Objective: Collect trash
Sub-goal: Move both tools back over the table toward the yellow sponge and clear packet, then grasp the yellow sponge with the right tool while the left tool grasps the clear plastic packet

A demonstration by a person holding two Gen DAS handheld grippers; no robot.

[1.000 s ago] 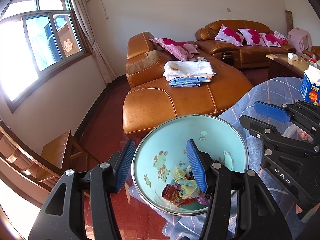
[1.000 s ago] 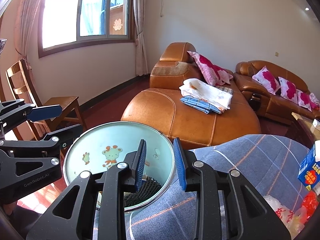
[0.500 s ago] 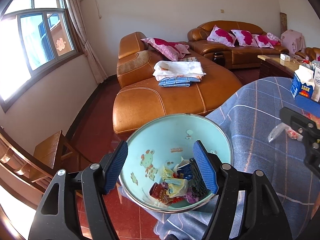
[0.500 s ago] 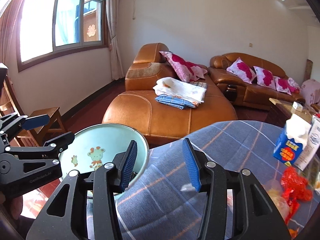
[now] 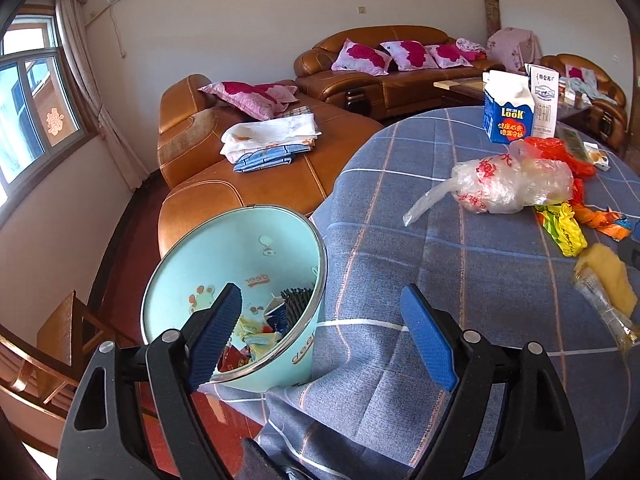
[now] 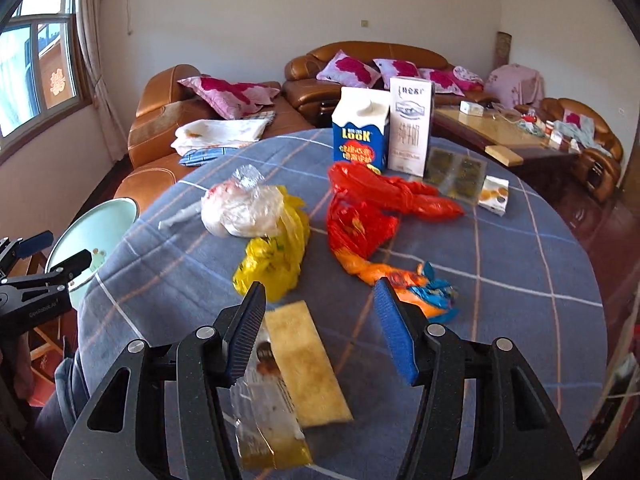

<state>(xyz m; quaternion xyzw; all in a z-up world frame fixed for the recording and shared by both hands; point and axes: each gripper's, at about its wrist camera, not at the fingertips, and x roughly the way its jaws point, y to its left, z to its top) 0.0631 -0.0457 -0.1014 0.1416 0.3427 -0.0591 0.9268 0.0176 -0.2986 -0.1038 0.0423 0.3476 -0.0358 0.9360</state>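
Right wrist view, read from its left edge: the left tongs (image 6: pixel 52 254) hang beside the pale blue bin (image 6: pixel 94 224), which sits off the edge of the worktop (image 6: pixel 500 264). In the left wrist view those tongs (image 5: pixel 320 336) are opening with nothing between the pads, the bin's rim near the left pad, wrappers already inside. Further right on the cloth lie a clear bag (image 6: pixel 240 210), a yellow bag (image 6: pixel 276 256), a red bag (image 6: pixel 368 208) and an orange-and-blue wrapper (image 6: pixel 408 280), all still to be collected. Nearest, the right tongs (image 6: pixel 320 320) are also opening, empty, hovering over a yellow sponge-like slab (image 6: pixel 304 360) in a clear wrapper (image 6: pixel 264 404). The step looks like reaching for the next piece; the pads would need to drop and straddle that wrapper. Its near end is blurred and partly behind the left pad, so what it holds is unclear.
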